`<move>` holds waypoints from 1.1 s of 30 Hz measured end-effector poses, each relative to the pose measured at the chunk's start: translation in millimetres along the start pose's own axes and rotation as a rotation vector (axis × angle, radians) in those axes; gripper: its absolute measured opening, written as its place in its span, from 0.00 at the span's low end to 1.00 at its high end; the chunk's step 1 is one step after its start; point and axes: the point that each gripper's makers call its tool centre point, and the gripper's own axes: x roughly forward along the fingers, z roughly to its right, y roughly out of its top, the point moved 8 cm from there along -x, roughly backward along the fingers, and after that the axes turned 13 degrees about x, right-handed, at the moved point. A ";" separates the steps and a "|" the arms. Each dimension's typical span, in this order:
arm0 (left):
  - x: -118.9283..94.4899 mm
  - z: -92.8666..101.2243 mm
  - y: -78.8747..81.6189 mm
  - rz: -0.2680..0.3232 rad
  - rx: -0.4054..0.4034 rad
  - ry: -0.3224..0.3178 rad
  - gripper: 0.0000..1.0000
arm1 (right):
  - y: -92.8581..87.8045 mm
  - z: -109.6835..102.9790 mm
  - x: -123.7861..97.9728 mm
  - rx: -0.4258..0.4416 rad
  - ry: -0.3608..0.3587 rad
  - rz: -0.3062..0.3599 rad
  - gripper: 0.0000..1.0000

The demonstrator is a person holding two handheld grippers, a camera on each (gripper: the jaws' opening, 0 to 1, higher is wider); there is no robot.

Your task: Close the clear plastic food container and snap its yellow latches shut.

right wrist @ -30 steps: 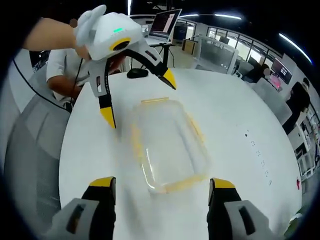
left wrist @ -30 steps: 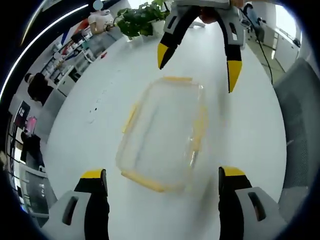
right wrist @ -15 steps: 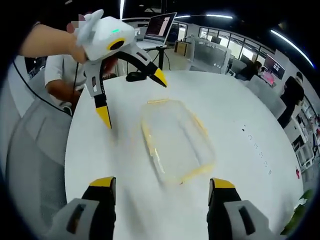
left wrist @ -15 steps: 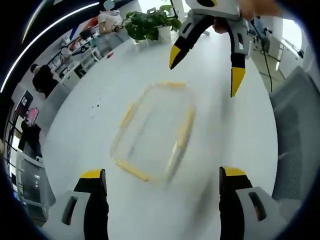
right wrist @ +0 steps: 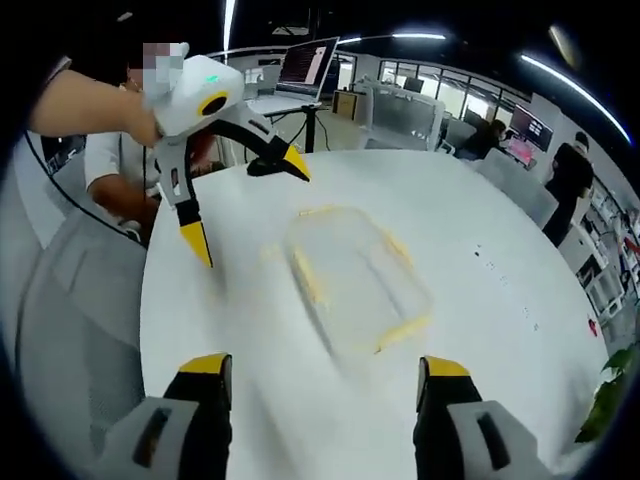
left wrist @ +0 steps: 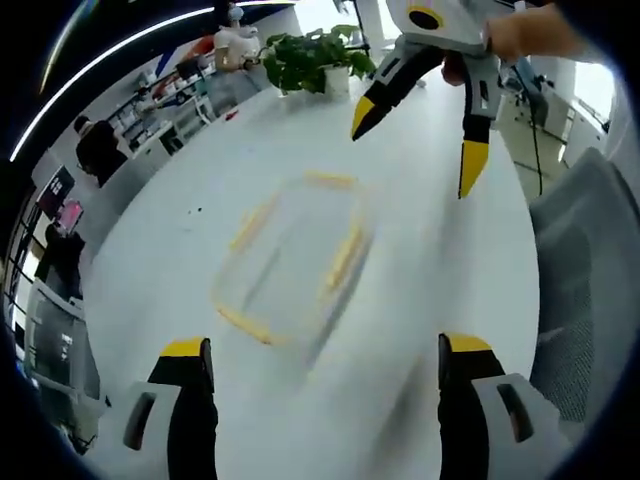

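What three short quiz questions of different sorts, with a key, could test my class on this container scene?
1. True or false: the left gripper grips the container.
2. The latches are which colour: A red, B yellow, C blue?
3. Fill in: the container rests on a white ____.

Key: 1 false, both grippers are open and apart from it, the right gripper too. 2 B. 3 table.

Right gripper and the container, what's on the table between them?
Nothing: in the right gripper view, bare white table runs from the right gripper to the container.
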 end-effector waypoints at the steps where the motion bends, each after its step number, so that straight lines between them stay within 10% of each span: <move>1: -0.9 2.0 0.3 0.008 -0.007 -0.001 0.92 | -1.0 -1.3 -0.9 0.001 -0.003 0.001 0.75; 33: -42.9 62.4 -30.6 0.172 -0.222 0.094 0.92 | -46.3 -50.5 -31.7 0.191 -0.098 0.247 0.78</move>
